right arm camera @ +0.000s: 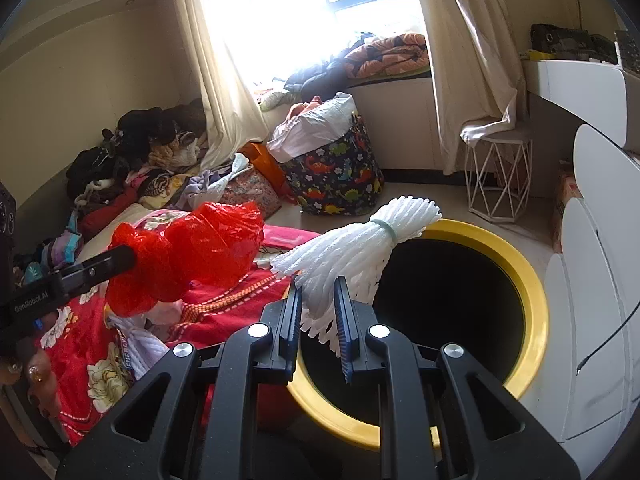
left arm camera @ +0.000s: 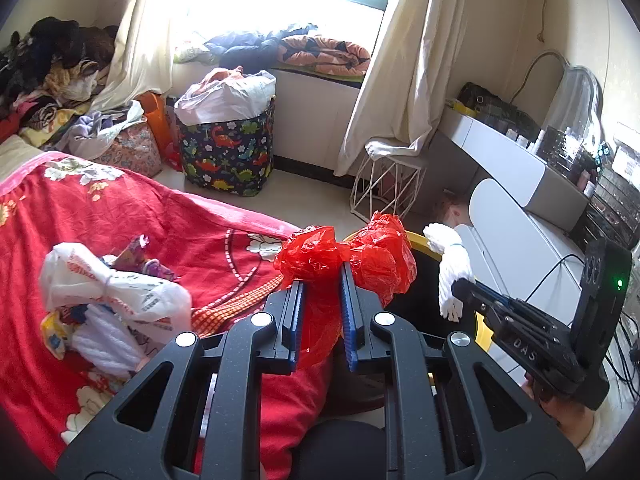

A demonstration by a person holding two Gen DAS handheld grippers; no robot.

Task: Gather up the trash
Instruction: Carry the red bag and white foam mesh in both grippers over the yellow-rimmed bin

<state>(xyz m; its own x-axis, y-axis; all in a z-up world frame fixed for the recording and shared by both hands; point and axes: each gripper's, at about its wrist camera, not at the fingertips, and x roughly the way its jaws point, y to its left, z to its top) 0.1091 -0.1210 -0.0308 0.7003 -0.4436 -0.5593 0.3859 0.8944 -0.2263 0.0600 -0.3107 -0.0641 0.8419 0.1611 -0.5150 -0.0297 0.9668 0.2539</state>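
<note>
1. Already the left gripper (left arm camera: pixel 322 280) pinches a red plastic bag (left arm camera: pixel 352 256), carried near the bin.
2. Likewise, the right gripper (right arm camera: pixel 318 300) clamps white foam netting (right arm camera: pixel 360 252) over the yellow-rimmed bin (right arm camera: pixel 520 264).
3. Neither is dropped yet; a white bag (left arm camera: pixel 120 292) and wrappers (left arm camera: pixel 140 256) remain on the red blanket (left arm camera: pixel 120 216).
</note>
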